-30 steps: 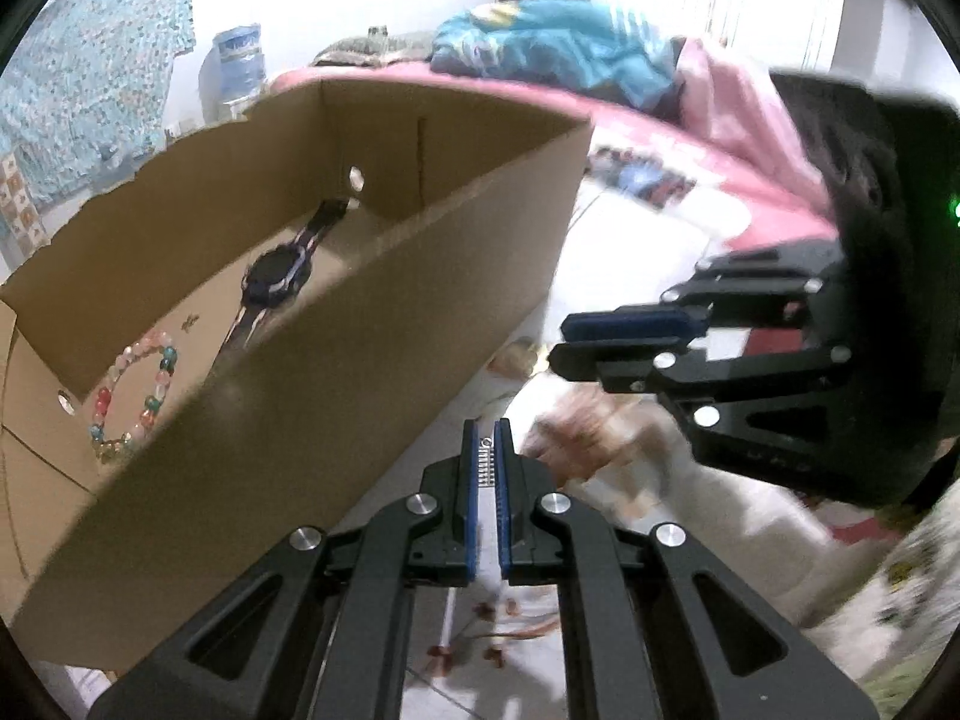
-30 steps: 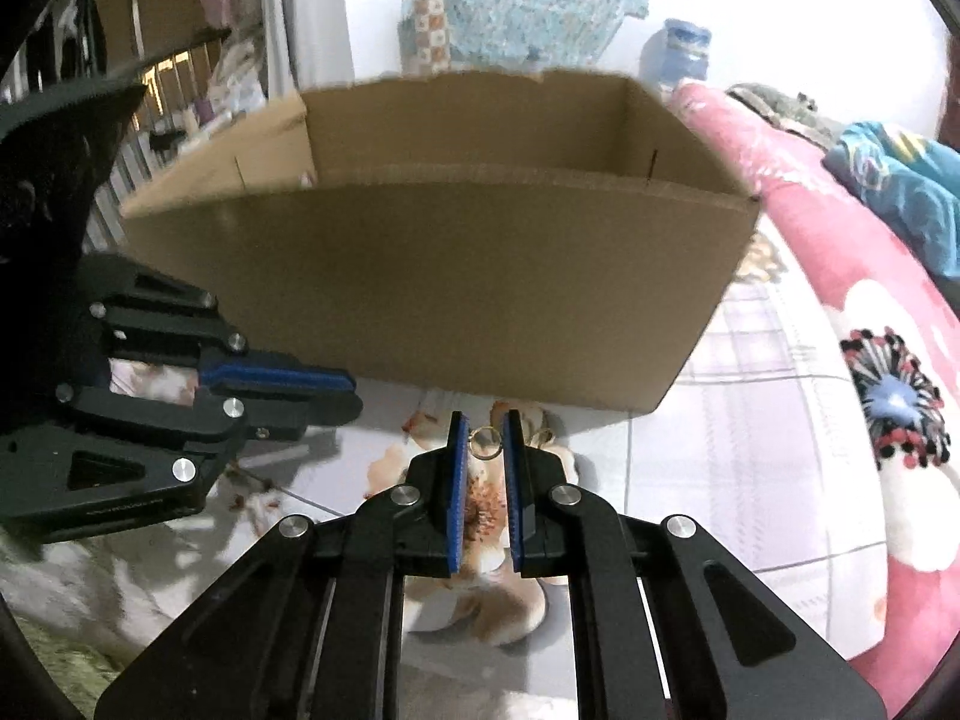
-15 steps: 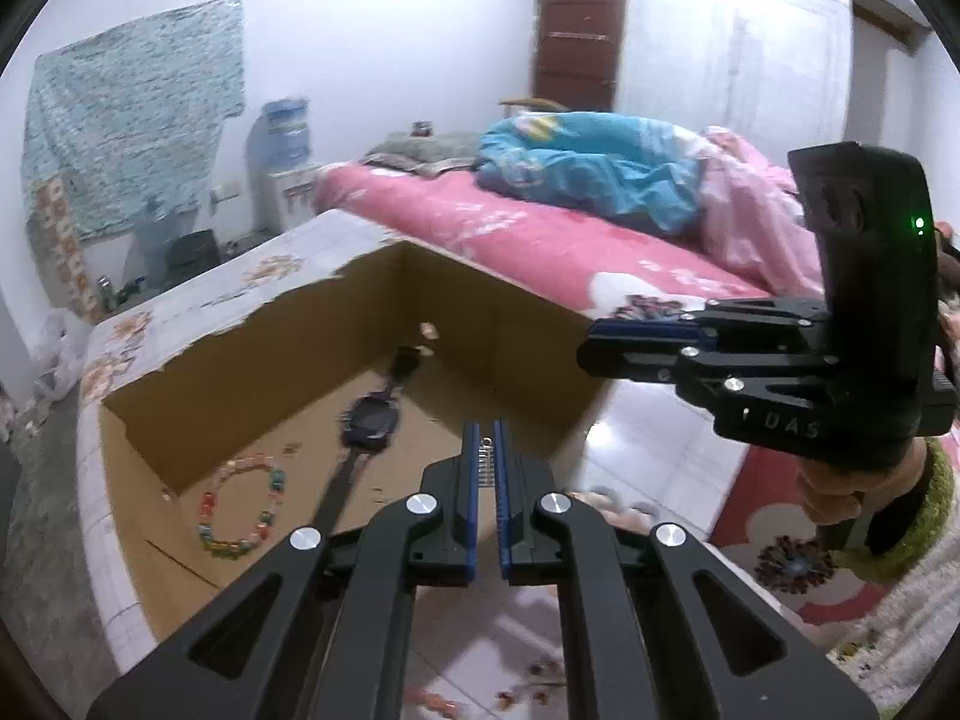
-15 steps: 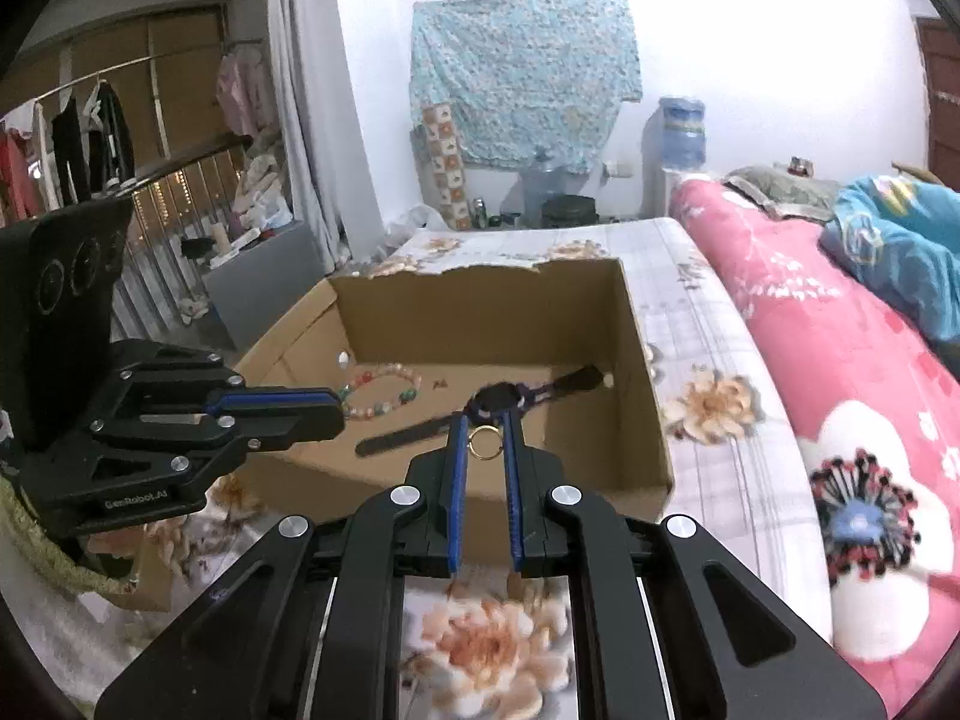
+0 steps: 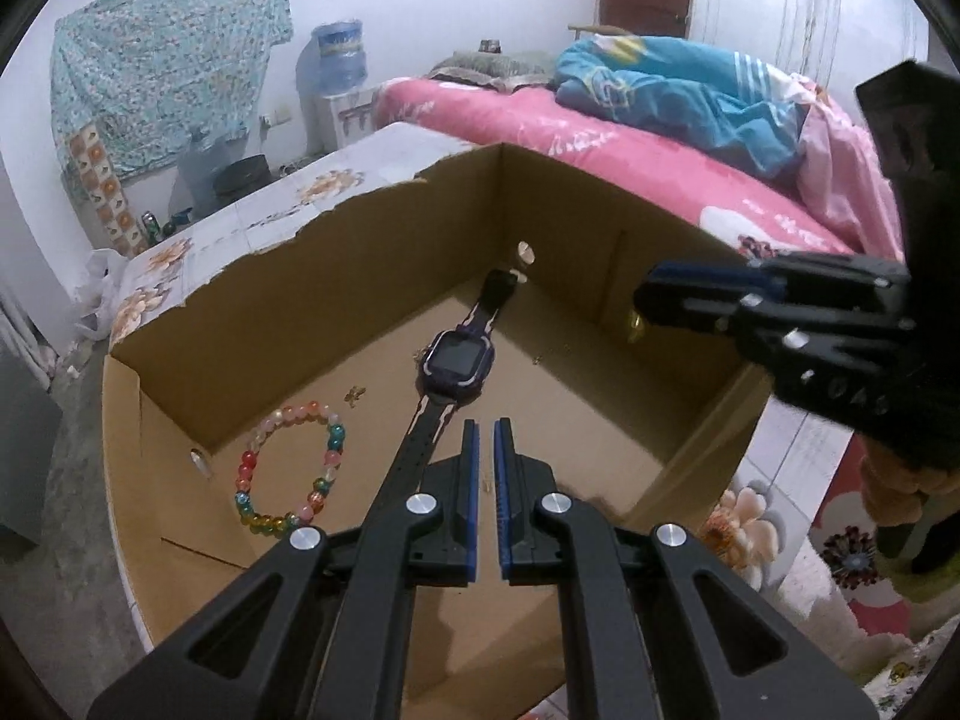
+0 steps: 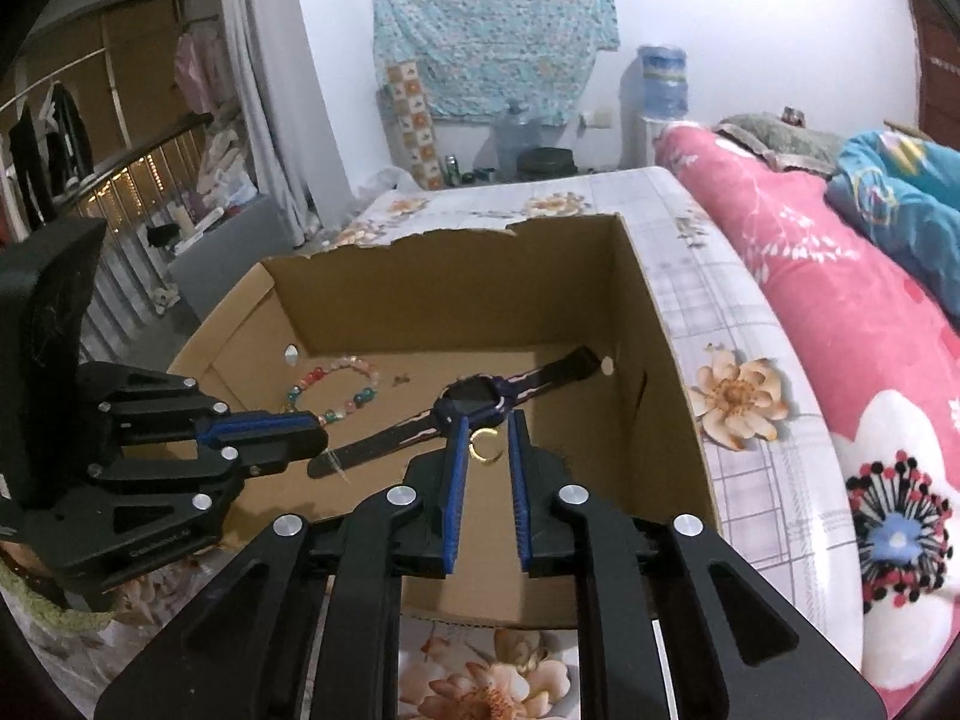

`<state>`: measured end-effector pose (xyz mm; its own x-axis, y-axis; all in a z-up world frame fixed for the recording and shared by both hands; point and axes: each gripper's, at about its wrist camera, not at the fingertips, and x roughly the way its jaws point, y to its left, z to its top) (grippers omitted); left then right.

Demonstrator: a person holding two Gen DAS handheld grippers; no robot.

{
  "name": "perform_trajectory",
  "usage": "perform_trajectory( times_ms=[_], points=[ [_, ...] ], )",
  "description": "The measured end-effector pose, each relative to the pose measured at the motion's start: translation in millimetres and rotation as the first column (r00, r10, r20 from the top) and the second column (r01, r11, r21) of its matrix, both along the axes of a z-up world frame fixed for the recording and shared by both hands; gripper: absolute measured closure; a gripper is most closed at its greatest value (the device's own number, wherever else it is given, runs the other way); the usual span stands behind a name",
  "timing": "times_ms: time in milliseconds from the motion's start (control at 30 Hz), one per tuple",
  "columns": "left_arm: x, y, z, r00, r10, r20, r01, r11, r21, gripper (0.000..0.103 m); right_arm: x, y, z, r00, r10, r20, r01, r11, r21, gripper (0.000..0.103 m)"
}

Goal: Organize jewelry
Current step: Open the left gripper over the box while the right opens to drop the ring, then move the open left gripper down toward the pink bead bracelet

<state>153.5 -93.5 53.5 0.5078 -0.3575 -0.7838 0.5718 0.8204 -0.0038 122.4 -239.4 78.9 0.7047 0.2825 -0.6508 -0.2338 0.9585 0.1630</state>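
Observation:
An open cardboard box (image 5: 690, 420) (image 6: 666, 360) holds a dark smartwatch (image 5: 459, 360) (image 6: 474, 405) and a multicoloured bead bracelet (image 5: 288, 468) (image 6: 333, 387). My right gripper (image 6: 487, 426) (image 5: 639, 306) hangs over the box's near right part with its jaws a little apart; a small gold ring (image 6: 485, 447) (image 5: 633, 321) sits between them, seemingly loose. My left gripper (image 5: 486, 429) (image 6: 321, 435) hovers over the box's near edge, jaws nearly closed with a thin gap, nothing visible between them.
The box stands on a floral-patterned surface (image 6: 738, 396). A pink floral bed (image 5: 600, 138) with a blue blanket (image 5: 672, 84) runs along the right. A water dispenser (image 5: 336, 60) and clutter stand by the far wall.
Both grippers rose from below the box's side to above its opening. The small item once in my left jaws no longer shows. My right jaws have widened around the ring.

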Motion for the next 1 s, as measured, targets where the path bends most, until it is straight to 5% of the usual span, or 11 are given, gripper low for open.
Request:
perform_trajectory(
  times_ms=[67, 233, 467, 800, 1000],
  points=[
    [-1, 2, 3, 1.0, 0.014, -0.004, -0.014, 1.0, -0.002, 0.096, -3, -11, 7, 1.0, -0.005, 0.009, 0.004, 0.999, 0.036, 0.079],
    [-13, 15, 23, 0.996, 0.072, 0.043, -0.071, 0.997, -0.016, 0.066, -15, -52, 33, 0.997, -0.047, 0.061, 0.039, 0.991, 0.131, 0.076],
    [-41, 37, 51, 0.989, 0.098, 0.109, -0.092, 0.994, -0.065, 0.04, -50, -90, 54, 0.988, -0.125, 0.094, 0.103, 0.972, 0.21, 0.065],
    [-106, 68, 59, 0.988, 0.06, 0.141, -0.043, 0.992, -0.119, 0.017, -107, -83, 20, 0.986, -0.166, 0.002, 0.163, 0.969, 0.188, 0.039],
    [-140, 63, 30, 0.998, -0.003, 0.062, 0.011, 0.992, -0.127, 0.006, -116, -59, -16, 0.983, -0.154, -0.099, 0.168, 0.973, 0.156, 0.024]
  ],
)
